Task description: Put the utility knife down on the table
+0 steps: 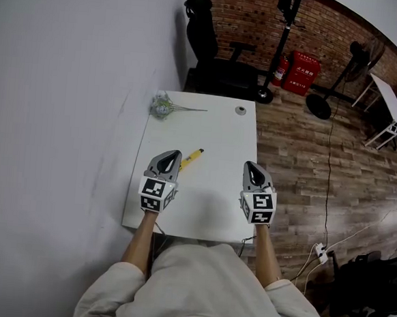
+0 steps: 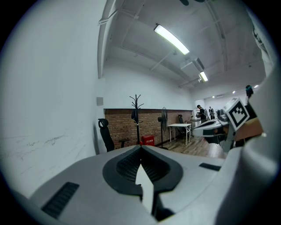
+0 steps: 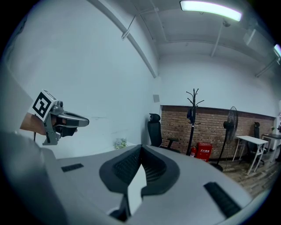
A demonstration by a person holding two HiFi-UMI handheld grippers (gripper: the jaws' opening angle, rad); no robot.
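The yellow utility knife (image 1: 191, 158) lies slantwise on the white table (image 1: 218, 132), just to the right of my left gripper's tip; neither gripper holds it. My left gripper (image 1: 174, 154) hovers over the table's near left part, its jaws shut with nothing between them (image 2: 140, 147). My right gripper (image 1: 250, 166) is level with it near the table's right edge, also shut and empty (image 3: 141, 147). Both point almost level, away from me. The knife is hidden in both gripper views.
A small bunch of pale artificial flowers (image 1: 163, 105) and a little round grey object (image 1: 240, 110) sit at the table's far end. The white wall runs along the left. Beyond stand a black office chair (image 1: 207, 46), a red box (image 1: 300, 71) and a floor fan (image 1: 320, 106).
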